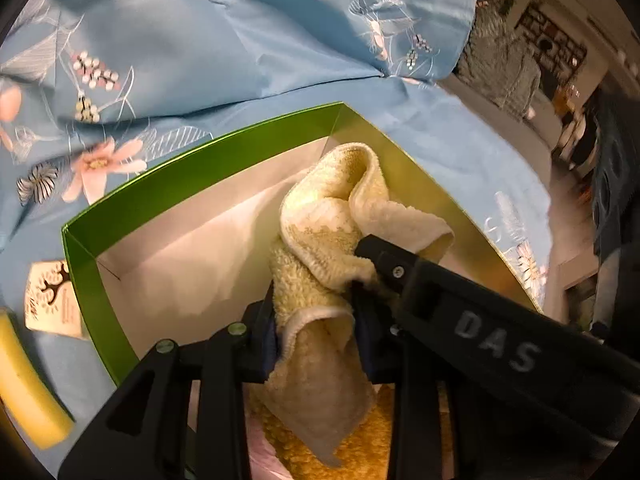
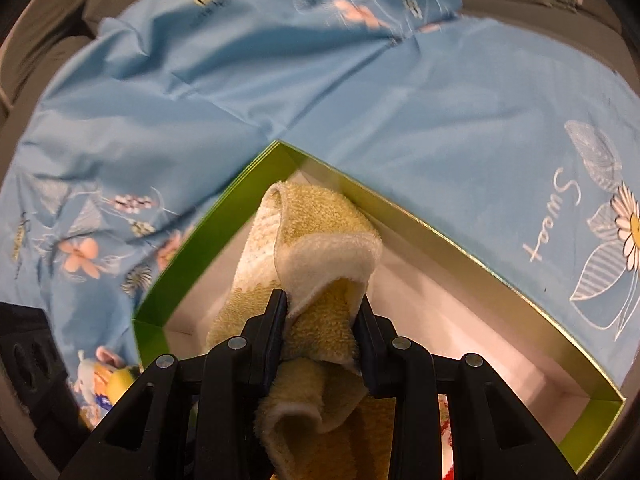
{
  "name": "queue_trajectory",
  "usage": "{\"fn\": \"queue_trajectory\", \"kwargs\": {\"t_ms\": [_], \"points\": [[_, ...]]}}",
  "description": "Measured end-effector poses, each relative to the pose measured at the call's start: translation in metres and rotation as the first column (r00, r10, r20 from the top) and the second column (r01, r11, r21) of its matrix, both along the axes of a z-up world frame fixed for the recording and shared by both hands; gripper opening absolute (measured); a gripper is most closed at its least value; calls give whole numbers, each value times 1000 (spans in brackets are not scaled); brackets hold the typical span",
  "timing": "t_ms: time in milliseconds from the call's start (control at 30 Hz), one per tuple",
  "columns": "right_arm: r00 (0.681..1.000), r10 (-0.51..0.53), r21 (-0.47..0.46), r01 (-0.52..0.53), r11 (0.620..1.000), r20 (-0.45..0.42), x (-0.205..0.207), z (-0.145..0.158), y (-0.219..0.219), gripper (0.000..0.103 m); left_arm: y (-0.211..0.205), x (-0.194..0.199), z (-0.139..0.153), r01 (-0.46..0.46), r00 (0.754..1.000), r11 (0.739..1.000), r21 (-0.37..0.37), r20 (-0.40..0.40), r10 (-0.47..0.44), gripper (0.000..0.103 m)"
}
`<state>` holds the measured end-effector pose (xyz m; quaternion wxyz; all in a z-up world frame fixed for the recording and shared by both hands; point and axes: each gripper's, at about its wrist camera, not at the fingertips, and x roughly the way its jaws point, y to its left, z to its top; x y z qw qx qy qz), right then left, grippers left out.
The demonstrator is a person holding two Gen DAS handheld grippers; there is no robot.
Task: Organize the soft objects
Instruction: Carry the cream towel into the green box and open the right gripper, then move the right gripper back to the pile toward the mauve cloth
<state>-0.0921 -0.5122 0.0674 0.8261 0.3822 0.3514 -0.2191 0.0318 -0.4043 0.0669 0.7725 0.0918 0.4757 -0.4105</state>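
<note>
Terry cloth, pale yellow and bunched, fills the middle of both views. We have the towel [image 1: 320,240] pinched from two sides: our left gripper [image 1: 316,320] is clamped on a fold of it, fingers drawn in tight against the pile, and our right gripper [image 2: 322,312] grips another fold just the same, jaws narrowed onto the cloth with a cream-edged hem flopping over the top. In the left view the right tool's black finger reaches in across the towel from the right.

The towel hangs above the green box [image 1: 200,168], over its white floor and close to the far corner wall. A loose tail droops below the left fingers, and under it lies something golden and fuzzy that we cannot identify. The box sits on a blue floral bedsheet [image 2: 360,100]. Off to the left, outside the box, we see a yellow object [image 1: 24,380] and a paper tag [image 1: 52,296] lying on the sheet.

We judge this as the placing step, towel going into the box. To do it well, we want both grippers lowering together so the bundle stays compact, the dangling tail landing inside the wall rather than draping over the rim. Releasing one side first, while the other pins the cloth down, should stop it springing open. The thin cardboard walls look easy to nudge, so fingers should stay off them.
</note>
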Motion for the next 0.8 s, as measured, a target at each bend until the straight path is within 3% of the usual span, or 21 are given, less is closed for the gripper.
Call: {"fn": "queue_trajectory", "kwargs": {"t_ms": [100, 200, 233, 300, 333, 400, 500, 533, 600, 700, 800], "points": [[999, -10, 20, 11, 1000, -32, 3, -9, -3, 35, 4, 5, 0, -3, 1000, 1000, -11, -12, 3, 33], [1000, -9, 14, 10, 1000, -27, 0, -5, -2, 38, 13, 3, 9, -13, 1000, 999, -35, -3, 13, 41], [1000, -8, 3, 8, 1000, -25, -1, -2, 0, 42, 20, 1, 16, -21, 1000, 998, -51, 11, 21, 46], [1000, -15, -26, 15, 1000, -17, -5, 6, 3, 61, 30, -2, 24, -43, 998, 997, -71, 33, 45, 57], [1000, -19, -47, 18, 999, -10, -7, 11, 6, 65, 42, -5, 32, -62, 996, 993, -102, 53, 68, 62], [1000, -27, -82, 28, 996, 8, -13, 21, 11, 75, 58, -7, 41, -90, 993, 985, -144, 69, 101, 67], [998, -23, -116, 30, 993, 64, -22, 35, 18, 75, 86, -10, 50, -143, 985, 974, -176, 67, 157, 79], [997, -20, -125, 29, 992, 79, -25, 39, 20, 76, 100, -12, 53, -158, 982, 969, -189, 70, 174, 79], [994, -15, -145, 31, 989, 111, -30, 48, 28, 87, 121, -18, 57, -180, 977, 963, -200, 81, 199, 79], [988, -3, -178, 30, 984, 151, -37, 59, 43, 89, 159, -27, 58, -237, 961, 947, -216, 87, 261, 83], [982, 64, -212, -25, 977, 179, -40, 70, 64, 89, 191, -33, 55, -290, 945, 934, -211, 93, 314, 96]]}}
